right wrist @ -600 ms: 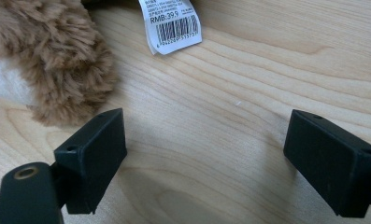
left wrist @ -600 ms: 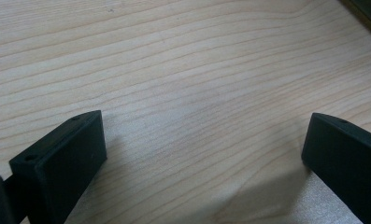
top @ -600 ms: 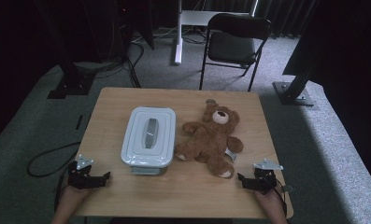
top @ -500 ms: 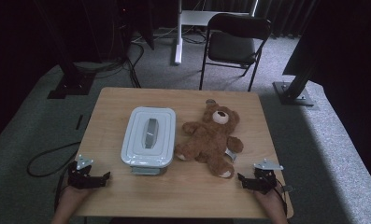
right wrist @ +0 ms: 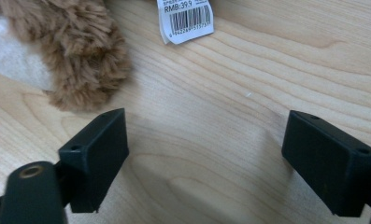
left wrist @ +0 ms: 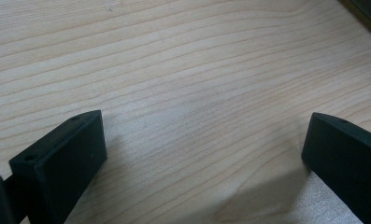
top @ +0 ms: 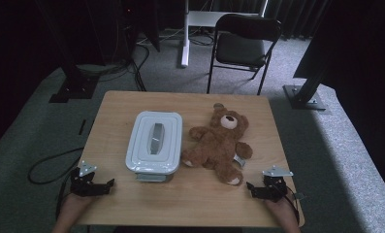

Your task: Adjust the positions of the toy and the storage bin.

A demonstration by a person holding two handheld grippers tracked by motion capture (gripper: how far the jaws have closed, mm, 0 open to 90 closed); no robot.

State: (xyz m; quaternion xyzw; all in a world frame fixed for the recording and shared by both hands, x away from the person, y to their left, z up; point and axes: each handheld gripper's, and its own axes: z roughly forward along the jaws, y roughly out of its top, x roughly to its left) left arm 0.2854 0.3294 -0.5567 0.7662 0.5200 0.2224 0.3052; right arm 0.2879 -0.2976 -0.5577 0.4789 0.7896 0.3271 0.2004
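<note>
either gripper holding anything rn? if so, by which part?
Nothing is held. The left gripper and right gripper both rest open on the table, jaws apart over bare wood. The teddy bear and lidded box lie untouched.

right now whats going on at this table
A person sits at a wooden table with a two-jaw gripper in each hand. The left gripper and right gripper rest near the table's front corners, jaws open with nothing between them. A lidded white container and a brown teddy bear lie side by side in the middle, untouched. The right gripper points toward the bear's leg and its price tag.
</note>
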